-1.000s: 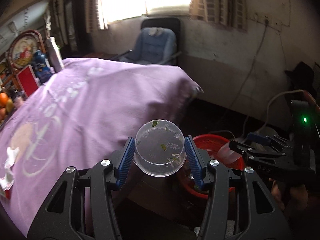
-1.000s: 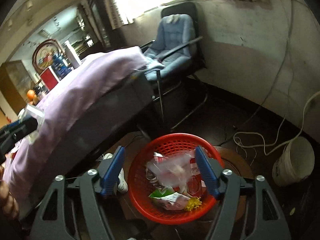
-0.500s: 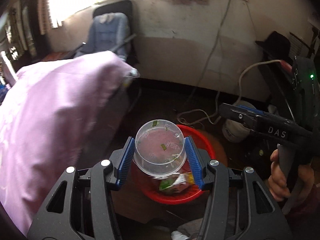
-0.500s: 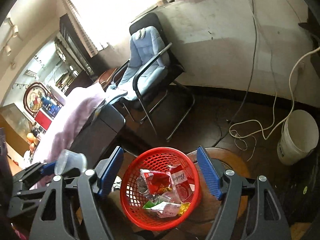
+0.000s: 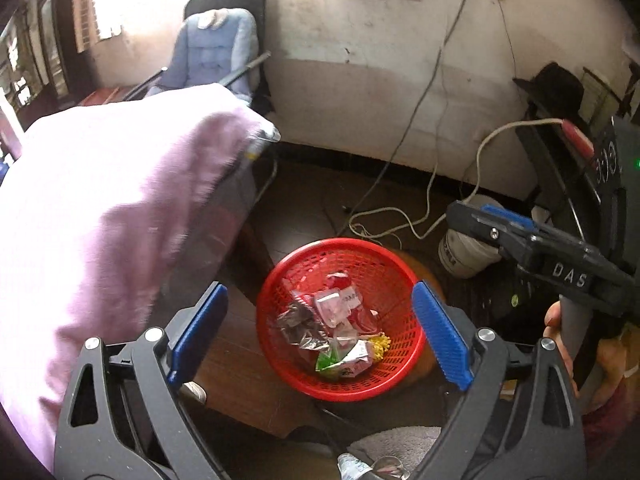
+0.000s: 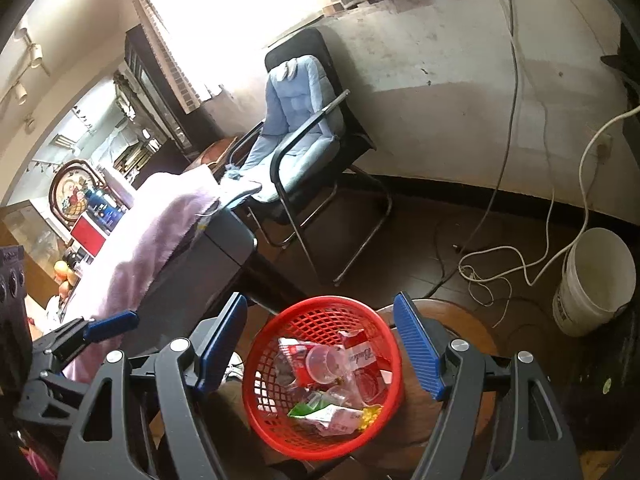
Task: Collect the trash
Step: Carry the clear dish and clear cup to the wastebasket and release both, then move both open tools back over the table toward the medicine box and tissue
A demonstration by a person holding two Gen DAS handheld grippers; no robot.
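Dim room, dark floor, stained wall behind. Left gripper (image 5: 320, 336) spread wide, empty, poised over red basket (image 5: 280, 344) — likely drop position. Right gripper (image 6: 320, 344) likewise agape, nothing held, above same basket. Clear plastic cup (image 6: 325, 364) lies on its side atop wrappers inside basket. Purple-covered table (image 5: 100, 208) beside. Blue chair (image 6: 296, 120), white bucket (image 6: 592, 280) farther off.

I count 1 red basket (image 6: 320, 376), 1 clear plastic cup (image 6: 325, 363) inside it among several wrappers, 1 white bucket (image 6: 592, 284) far right, 1 blue-cushioned chair (image 6: 300, 128) by the far wall, and 2 grippers of mine.
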